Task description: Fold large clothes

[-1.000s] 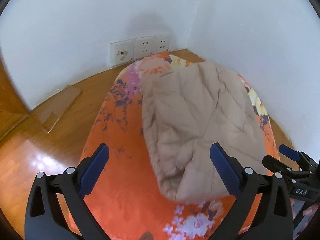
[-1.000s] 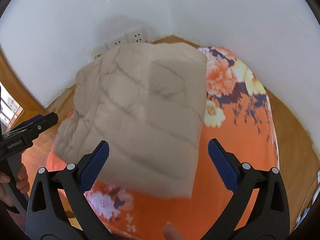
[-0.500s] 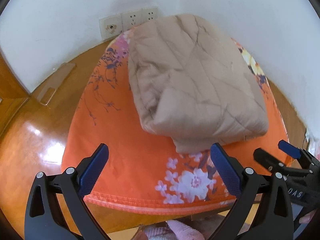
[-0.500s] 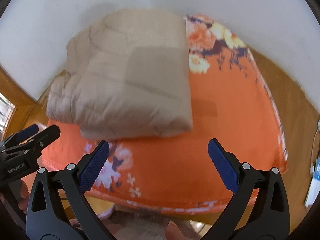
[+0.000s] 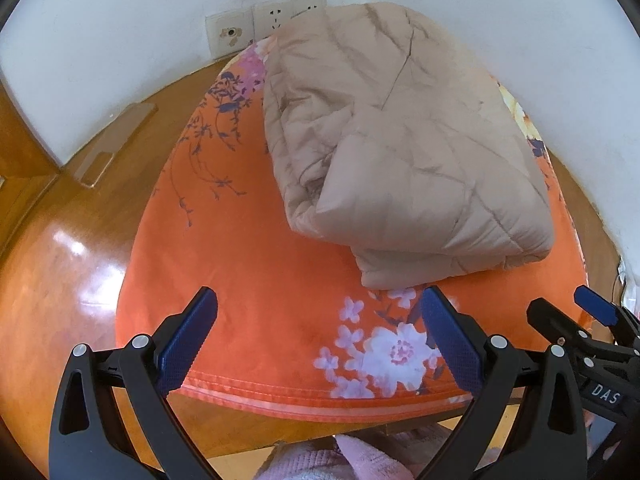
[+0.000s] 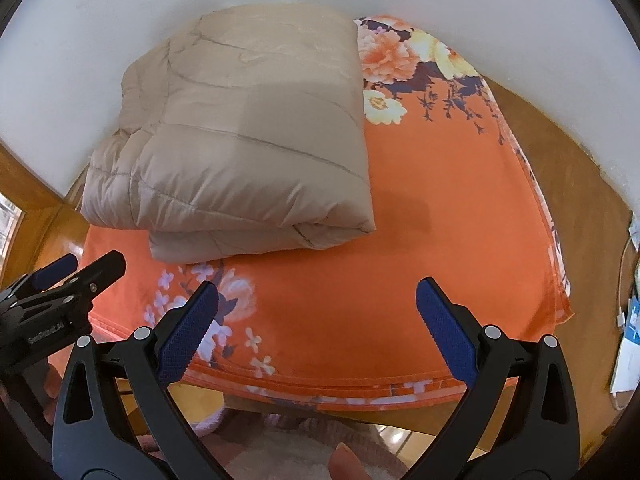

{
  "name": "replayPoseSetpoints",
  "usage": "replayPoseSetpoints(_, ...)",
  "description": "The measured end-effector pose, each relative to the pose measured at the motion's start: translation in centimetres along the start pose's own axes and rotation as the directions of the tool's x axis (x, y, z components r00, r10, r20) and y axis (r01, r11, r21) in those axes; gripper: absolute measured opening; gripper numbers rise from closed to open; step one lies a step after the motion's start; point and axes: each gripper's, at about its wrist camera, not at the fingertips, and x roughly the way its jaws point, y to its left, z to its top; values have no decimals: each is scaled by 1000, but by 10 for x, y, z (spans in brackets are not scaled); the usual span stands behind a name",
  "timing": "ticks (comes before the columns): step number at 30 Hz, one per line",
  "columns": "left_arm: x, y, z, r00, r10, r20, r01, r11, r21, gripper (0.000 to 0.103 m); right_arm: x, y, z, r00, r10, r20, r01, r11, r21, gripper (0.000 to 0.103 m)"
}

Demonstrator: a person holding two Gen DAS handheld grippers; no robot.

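A beige quilted garment point(image 5: 400, 140) lies folded into a thick bundle on an orange floral cloth point(image 5: 248, 264) that covers a table. In the right wrist view the same bundle point(image 6: 248, 140) fills the cloth's far left part. My left gripper point(image 5: 318, 308) is open, held back over the near edge of the cloth with nothing between its fingers. My right gripper point(image 6: 316, 300) is open too, over the near edge, empty. Each gripper shows in the other's view: the right one point(image 5: 576, 320) at the lower right, the left one point(image 6: 76, 276) at the lower left.
White walls meet in a corner right behind the table, with wall sockets point(image 5: 276, 20) on the left wall. A glossy wooden floor point(image 5: 60, 264) lies to the left. A pink fuzzy sleeve point(image 5: 340, 456) sits below the table edge. A white cable point(image 6: 624, 272) hangs at the right.
Both grippers have drawn back from the folded garment towards the near edge of the table. The bundle now lies farther off, resting on the cloth untouched.
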Motion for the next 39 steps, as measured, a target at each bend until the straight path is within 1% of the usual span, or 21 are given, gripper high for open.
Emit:
replayPoseSetpoints(7,0,-5,-3,1000,1,-2,-1,1000,17,97,-1,-2,-1,1000,-10,-4,10,1000,2,98)
replayPoseSetpoints(24,-4,-11,-2,1000,24,18,-25,1000,10,97,-2,1,3,1000,-13,8,13,1000,-10,98)
replayPoseSetpoints(39,-3,-8,1,999,28,23,-28,1000,11,97,-2,4,4,1000,-13,9,13,1000,-13,98)
